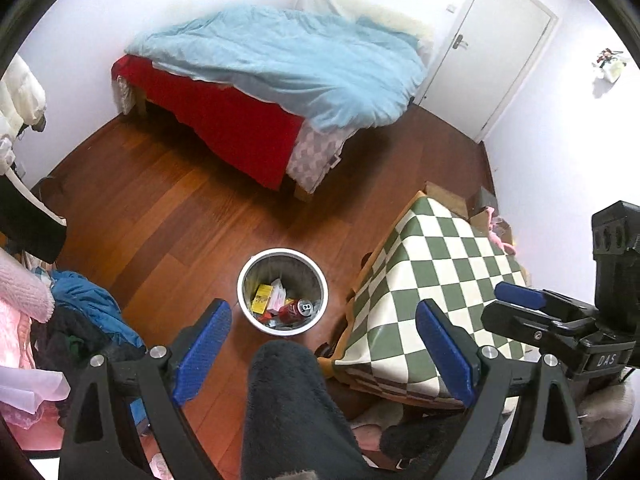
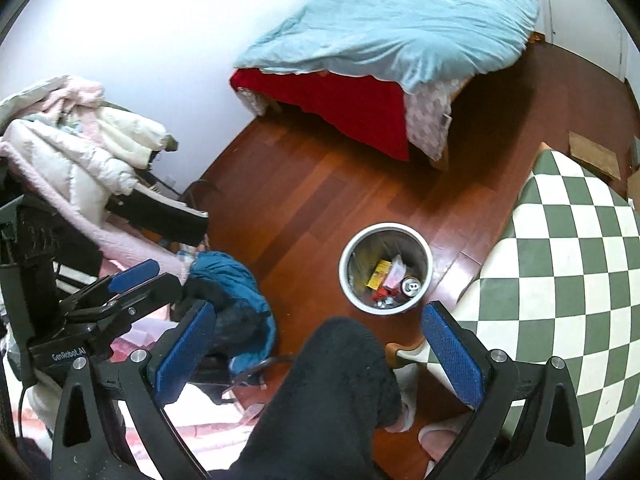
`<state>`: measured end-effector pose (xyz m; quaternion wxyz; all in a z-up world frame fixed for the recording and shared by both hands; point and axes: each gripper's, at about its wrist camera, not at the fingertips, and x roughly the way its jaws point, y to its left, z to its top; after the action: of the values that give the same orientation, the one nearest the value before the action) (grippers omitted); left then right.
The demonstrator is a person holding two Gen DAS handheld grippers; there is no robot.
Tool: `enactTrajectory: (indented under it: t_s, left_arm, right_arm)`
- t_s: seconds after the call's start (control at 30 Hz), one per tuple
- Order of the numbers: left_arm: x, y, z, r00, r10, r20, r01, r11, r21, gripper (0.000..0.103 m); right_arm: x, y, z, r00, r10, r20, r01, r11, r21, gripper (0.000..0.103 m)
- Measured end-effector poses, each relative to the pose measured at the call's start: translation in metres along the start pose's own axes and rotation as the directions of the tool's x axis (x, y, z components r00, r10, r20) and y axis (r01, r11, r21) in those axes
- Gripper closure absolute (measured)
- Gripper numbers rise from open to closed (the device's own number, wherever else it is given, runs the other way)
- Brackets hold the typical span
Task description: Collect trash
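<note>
A white round trash bin stands on the wooden floor, far below both grippers. Inside lie a red drink can, a yellow packet and pale wrappers. My left gripper is open, its blue pads wide apart with nothing between them. My right gripper is open too and holds nothing. Each gripper shows in the other's view: the right gripper at the right edge, the left gripper at the left edge. A person's dark fleece leg fills the lower middle.
A bed with a light blue duvet and red sheet stands at the back. A green-and-white checkered table is on the right. Piled clothes lie left. A white door is back right.
</note>
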<state>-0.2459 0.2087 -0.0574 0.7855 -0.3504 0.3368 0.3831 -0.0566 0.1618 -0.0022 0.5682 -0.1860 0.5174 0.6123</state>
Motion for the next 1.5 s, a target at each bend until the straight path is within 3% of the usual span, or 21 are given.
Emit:
enactTrajectory:
  t_s: [0.5, 0.83, 0.93, 1.5]
  left_arm:
    - [-0.026, 0.002, -0.011, 1.000, 0.005, 0.014, -0.005, 1.000, -0.001, 0.009]
    - [-0.029, -0.003, -0.012, 1.000, -0.011, 0.026, 0.011, 1.000, 0.001, 0.009]
    - [-0.030, -0.003, -0.011, 1.000, -0.013, 0.028, 0.013, 1.000, 0.003, 0.000]
    - [-0.031, -0.003, -0.010, 0.999, -0.040, 0.015, 0.039, 0.999, 0.008, 0.000]
  right_arm:
    - [-0.012, 0.011, -0.011, 0.996, 0.079, -0.042, -0.079, 0.997, 0.014, 0.000]
    - [-0.016, 0.012, -0.011, 0.995, 0.089, -0.042, -0.089, 0.996, 0.009, 0.000]
    - [-0.017, 0.013, -0.011, 0.995, 0.091, -0.040, -0.091, 0.996, 0.007, 0.000]
    - [-0.021, 0.013, -0.015, 0.993, 0.107, -0.051, -0.107, 0.994, -0.006, 0.000]
